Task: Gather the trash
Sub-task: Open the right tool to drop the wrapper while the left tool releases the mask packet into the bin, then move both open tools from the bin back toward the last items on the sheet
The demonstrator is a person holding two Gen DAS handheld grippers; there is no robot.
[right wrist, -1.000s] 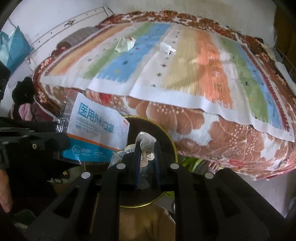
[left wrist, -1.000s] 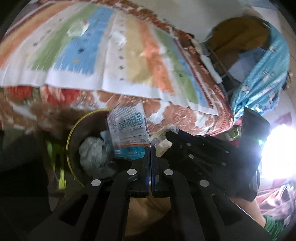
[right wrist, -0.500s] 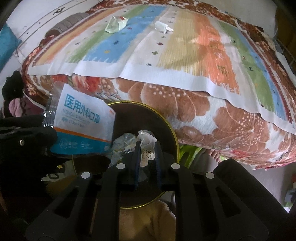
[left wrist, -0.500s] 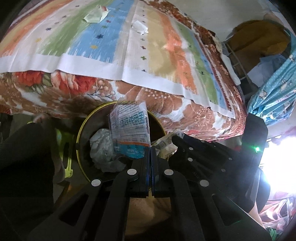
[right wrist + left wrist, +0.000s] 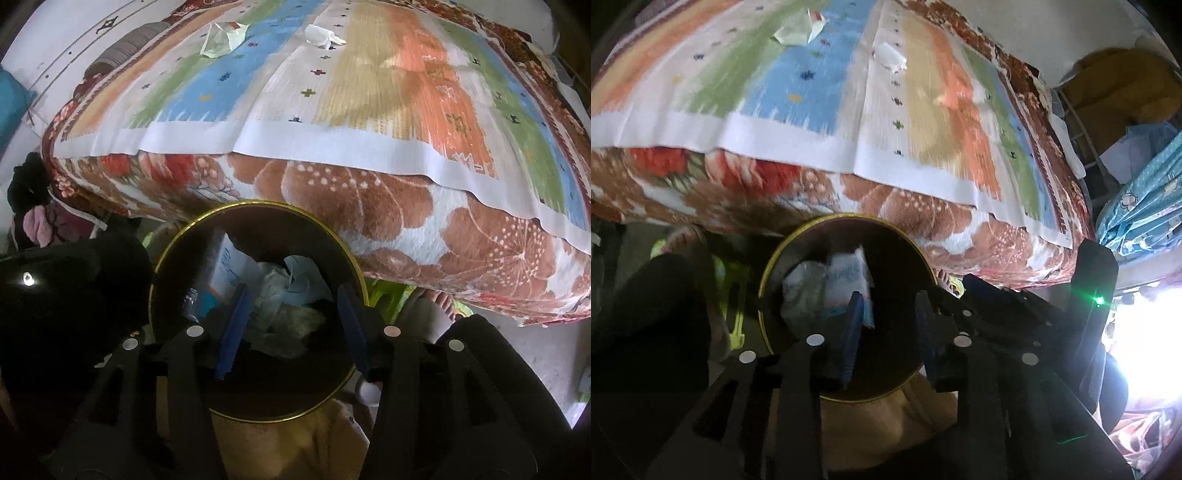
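Fingers spread on both sides: we hold our left gripper [image 5: 888,306] wide apart with nothing between its blue pads, and our right gripper [image 5: 293,301] likewise stands agape and empty. Both hover just above the mouth of the round dark bin with a thin yellow rim [image 5: 255,205], which sits on the floor right against the bedside. Down inside it we see the white and blue printed plastic packet [image 5: 231,267] leaning against the left wall, and beside it a heap of crumpled pale tissue and clear film [image 5: 291,295]; from the left wrist view the same packet [image 5: 849,277] lies in the bin beside a whitish crumpled wad [image 5: 801,288]. Beyond the bin hangs the brown, orange and white floral fleece blanket [image 5: 369,206], draped over the mattress edge. On top of it spreads the woven mat striped in green, blue, beige and orange [image 5: 332,85]. Far across that mat two more bits of litter lie well apart from the bin: a crumpled translucent wrapper [image 5: 223,38] on the green and blue stripes, and a small white scrap [image 5: 321,35] near it to the right.
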